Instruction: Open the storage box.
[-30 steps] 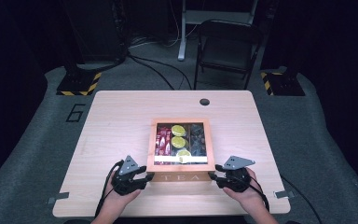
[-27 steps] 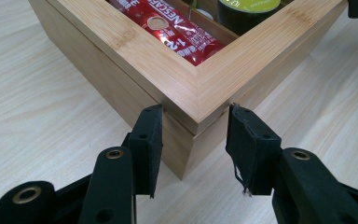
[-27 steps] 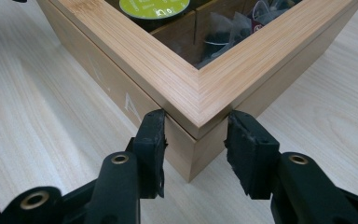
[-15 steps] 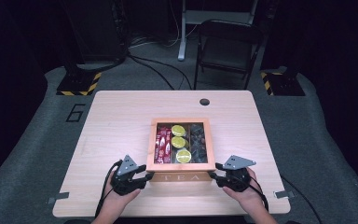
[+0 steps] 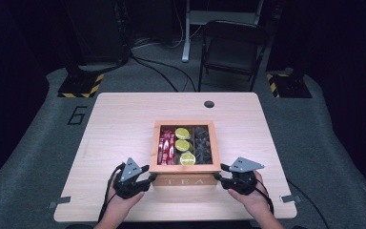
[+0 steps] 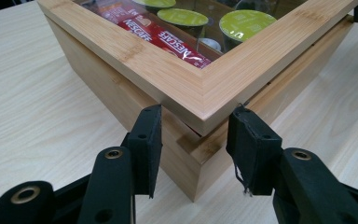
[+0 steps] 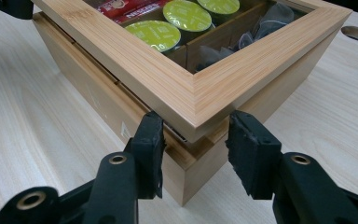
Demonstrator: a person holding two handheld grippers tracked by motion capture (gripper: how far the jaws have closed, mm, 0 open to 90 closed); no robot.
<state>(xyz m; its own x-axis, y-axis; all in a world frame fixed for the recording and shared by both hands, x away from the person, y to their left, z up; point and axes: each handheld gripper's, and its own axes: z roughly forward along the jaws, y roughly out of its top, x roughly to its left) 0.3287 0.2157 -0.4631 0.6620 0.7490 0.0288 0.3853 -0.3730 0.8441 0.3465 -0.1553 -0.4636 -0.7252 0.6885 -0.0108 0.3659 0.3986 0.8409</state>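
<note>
Left gripper at the near-left corner of the bamboo tea box, fingers spread open, one either side of that corner, just under the lid edge; contact can't be confirmed. Lid is a wood frame with a clear pane, sitting slightly raised off the box body at the near corners, with a gap showing. Box sits on the desk between the two grippers, "TEA" on its front.

Through the pane, left to right: red Nescafe sticks beyond the left fingers, green-topped capsules in the middle compartment, dark tea bags in the right one, beyond the right fingers.

Right gripper at the near-right corner, fingers likewise open and straddling it under the lid edge.
</note>
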